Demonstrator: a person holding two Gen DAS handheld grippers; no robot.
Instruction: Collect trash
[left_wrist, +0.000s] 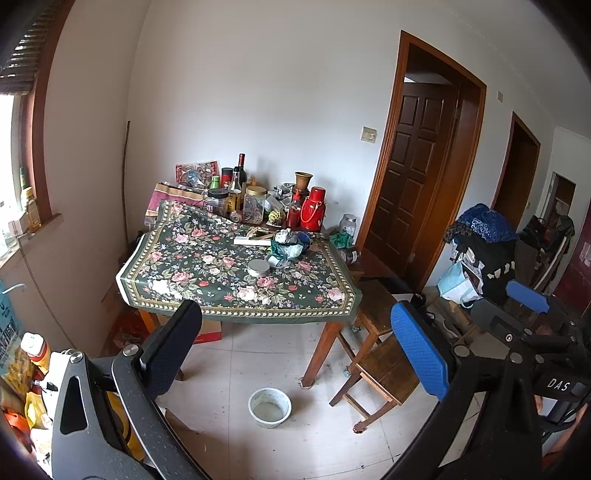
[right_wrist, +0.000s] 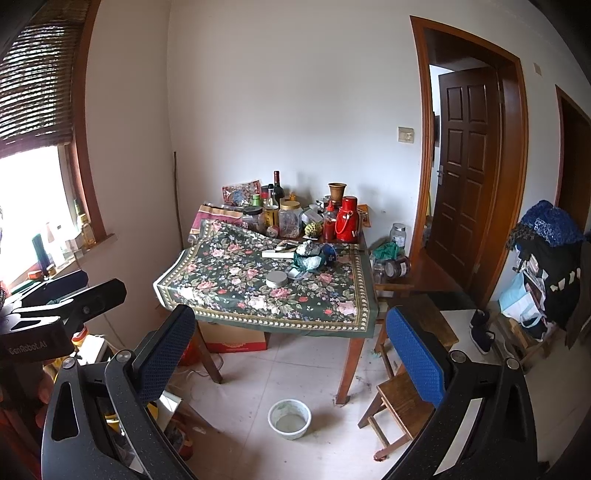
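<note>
A heap of trash (left_wrist: 288, 243) (right_wrist: 309, 256) lies on the far right part of the floral-clothed table (left_wrist: 207, 273) (right_wrist: 229, 291): a crumpled foil ball, green-white plastic and something blue. A round metal lid (left_wrist: 258, 267) (right_wrist: 277, 278) sits just in front of the heap, and a white strip (left_wrist: 251, 242) (right_wrist: 276, 254) lies beside it. My left gripper (left_wrist: 295, 350) and right gripper (right_wrist: 291, 354) both hang open and hold nothing, well short of the table and above the floor.
Bottles, jars and a red thermos (left_wrist: 312, 210) (right_wrist: 347, 219) crowd the table's back. On the floor stands a white bowl (left_wrist: 269, 408) (right_wrist: 290, 419). Wooden stools (left_wrist: 384, 373) (right_wrist: 402, 398) stand at the table's right. A cardboard box (right_wrist: 236, 341) sits underneath, and piled bags (left_wrist: 480, 251) stand far right.
</note>
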